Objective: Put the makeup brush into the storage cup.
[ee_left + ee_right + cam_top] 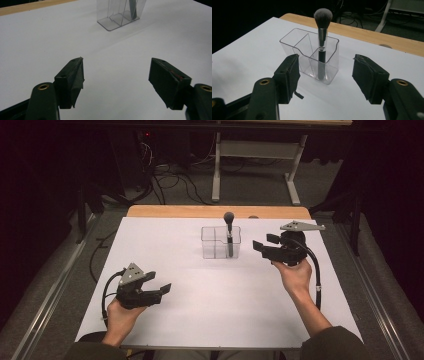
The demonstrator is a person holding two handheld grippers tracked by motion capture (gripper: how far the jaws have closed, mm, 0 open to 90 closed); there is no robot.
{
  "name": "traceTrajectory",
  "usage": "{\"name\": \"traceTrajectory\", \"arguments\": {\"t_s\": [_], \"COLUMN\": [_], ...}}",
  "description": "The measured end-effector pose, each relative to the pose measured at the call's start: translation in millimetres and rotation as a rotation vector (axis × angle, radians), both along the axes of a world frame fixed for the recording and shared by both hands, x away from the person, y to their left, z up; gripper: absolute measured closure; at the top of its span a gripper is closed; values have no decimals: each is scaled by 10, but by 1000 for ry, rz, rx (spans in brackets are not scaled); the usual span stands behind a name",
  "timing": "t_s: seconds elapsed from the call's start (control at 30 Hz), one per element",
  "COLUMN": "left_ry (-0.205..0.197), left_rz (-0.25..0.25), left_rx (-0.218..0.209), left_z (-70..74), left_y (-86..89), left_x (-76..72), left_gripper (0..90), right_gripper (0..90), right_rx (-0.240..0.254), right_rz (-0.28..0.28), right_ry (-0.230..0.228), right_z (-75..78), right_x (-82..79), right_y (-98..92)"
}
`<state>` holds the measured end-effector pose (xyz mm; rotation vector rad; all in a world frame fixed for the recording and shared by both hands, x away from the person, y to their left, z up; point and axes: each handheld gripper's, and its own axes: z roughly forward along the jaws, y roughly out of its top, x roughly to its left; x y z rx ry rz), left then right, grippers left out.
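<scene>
Brush (322,37) bristles show whole in right claw (325,75) view.

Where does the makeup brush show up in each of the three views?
High view: the makeup brush stands upright in the right-hand end of the clear organizer, at table centre.
Left gripper view: top edge, right of centre, its dark handle seen through the organizer's wall.
Right gripper view: upper centre, between the jaws.
Shared landmark: the clear organizer.
</scene>
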<state>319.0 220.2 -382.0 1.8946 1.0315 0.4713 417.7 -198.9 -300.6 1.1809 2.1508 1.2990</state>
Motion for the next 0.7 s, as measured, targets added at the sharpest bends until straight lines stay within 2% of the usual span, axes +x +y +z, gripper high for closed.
{"name": "traceTrajectory", "arguments": {"t_s": [0.7], "left_ry": [0], "left_rz": [1], "left_rx": [-3], "left_z": [5], "left_y": [5], "left_x": [-2], "left_gripper": [284], "right_gripper": [405], "right_rx": [38], "right_rz": [6], "right_ry": [0], "right_z": [-46], "right_x": [-78], "right_y": [-86]}}
